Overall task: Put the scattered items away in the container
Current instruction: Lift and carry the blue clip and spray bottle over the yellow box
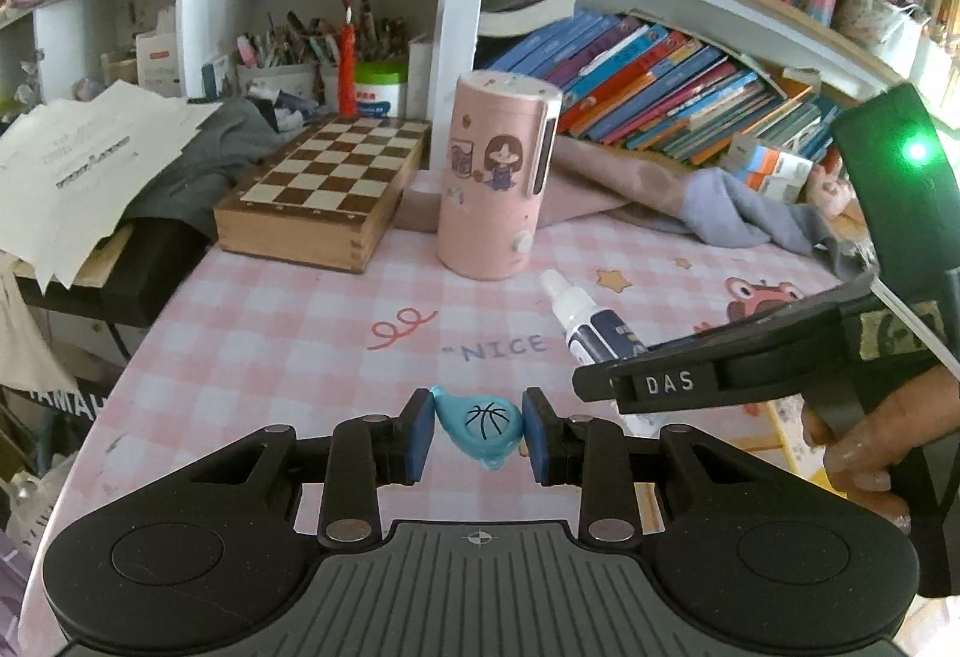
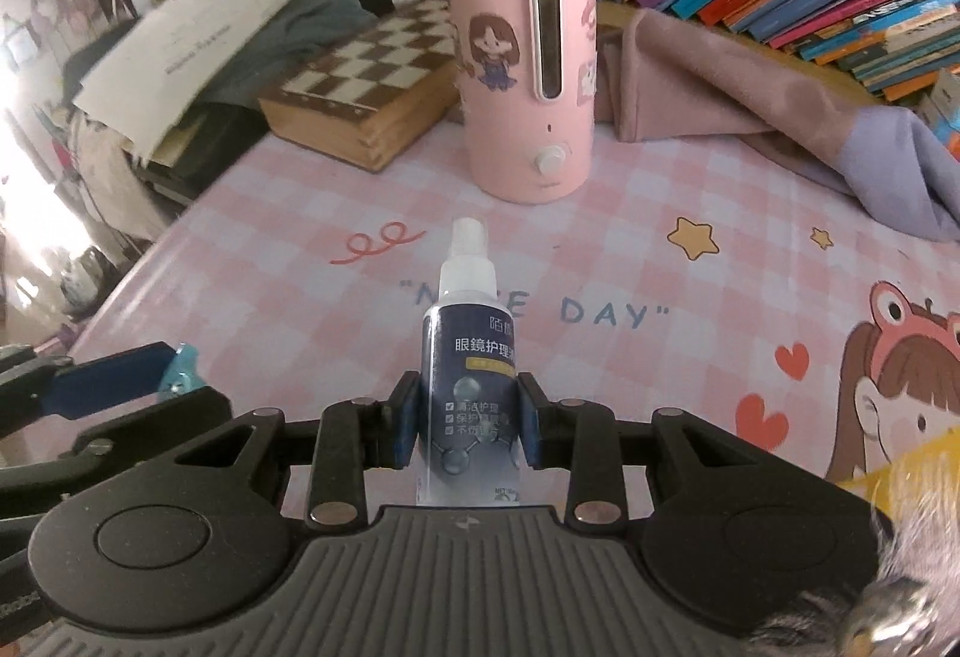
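My left gripper (image 1: pixel 478 432) is shut on a small blue teardrop-shaped charm (image 1: pixel 480 424) with a basketball drawing, held above the pink checked table mat (image 1: pixel 288 333). My right gripper (image 2: pixel 469 420) is shut on a dark blue spray bottle (image 2: pixel 469 387) with a white nozzle pointing away from me. In the left wrist view the bottle (image 1: pixel 591 330) and the right gripper's finger (image 1: pixel 678 384) show at the right. In the right wrist view the left gripper's blue pad (image 2: pixel 108 378) shows at the left with the charm (image 2: pixel 180 369). A yellow thing (image 2: pixel 900 471) peeks in at the right edge.
A tall pink humidifier (image 1: pixel 495 177) stands at the middle back of the table. A wooden chess box (image 1: pixel 327 192) lies to its left, with papers (image 1: pixel 78 177) beyond. Folded pink and lilac cloth (image 2: pixel 750 117) lies at the right back. Shelves of books (image 1: pixel 660 87) stand behind.
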`<state>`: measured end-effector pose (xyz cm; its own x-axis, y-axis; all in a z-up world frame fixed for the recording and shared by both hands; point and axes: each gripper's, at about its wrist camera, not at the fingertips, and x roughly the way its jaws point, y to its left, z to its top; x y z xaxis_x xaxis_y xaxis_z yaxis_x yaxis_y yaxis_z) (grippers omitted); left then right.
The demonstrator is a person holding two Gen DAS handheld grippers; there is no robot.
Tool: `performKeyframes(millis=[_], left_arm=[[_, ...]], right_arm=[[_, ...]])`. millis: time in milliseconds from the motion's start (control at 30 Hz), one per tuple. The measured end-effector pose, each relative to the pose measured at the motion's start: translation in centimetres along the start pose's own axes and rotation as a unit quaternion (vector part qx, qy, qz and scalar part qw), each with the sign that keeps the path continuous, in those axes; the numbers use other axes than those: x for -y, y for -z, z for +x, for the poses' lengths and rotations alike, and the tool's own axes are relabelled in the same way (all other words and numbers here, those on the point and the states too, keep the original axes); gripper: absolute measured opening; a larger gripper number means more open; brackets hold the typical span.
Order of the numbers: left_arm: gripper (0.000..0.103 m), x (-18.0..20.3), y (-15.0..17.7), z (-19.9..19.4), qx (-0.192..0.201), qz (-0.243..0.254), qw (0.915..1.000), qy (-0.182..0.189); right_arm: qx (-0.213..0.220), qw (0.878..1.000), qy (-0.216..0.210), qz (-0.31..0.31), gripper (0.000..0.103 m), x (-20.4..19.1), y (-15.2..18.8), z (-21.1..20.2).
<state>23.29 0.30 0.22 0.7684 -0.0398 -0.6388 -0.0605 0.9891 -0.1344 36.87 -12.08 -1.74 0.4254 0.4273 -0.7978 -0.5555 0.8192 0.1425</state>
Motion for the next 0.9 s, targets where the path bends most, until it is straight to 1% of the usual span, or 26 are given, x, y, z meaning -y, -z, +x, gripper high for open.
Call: performKeyframes(millis=[133,467,667,900], left_arm=[[0.03,-0.2,0.3,-1.7,0.002,-0.016,0.9998,0.012],[0.03,-0.4,1.6,-5.1,0.011,-0.004,0.9995,0.03],[0.03,-1.0,3.0,-7.5,0.02,-0.014,0.9986,0.048],[0.03,-1.0,5.1,-10.9,0.03,-0.008,0.9978,0.059]], right_arm=[[0.011,1.0,-0.004,0.01,0.03,-0.5,1.1,-2.1],[0.05,0.999,0.009,0.019,0.03,-2.0,3.1,-6.6],[0.068,0.997,0.015,0.033,0.03,-3.4,5.3,-9.0],[0.08,0.996,0.015,0.043,0.03,-5.7,8.4,-11.7]])
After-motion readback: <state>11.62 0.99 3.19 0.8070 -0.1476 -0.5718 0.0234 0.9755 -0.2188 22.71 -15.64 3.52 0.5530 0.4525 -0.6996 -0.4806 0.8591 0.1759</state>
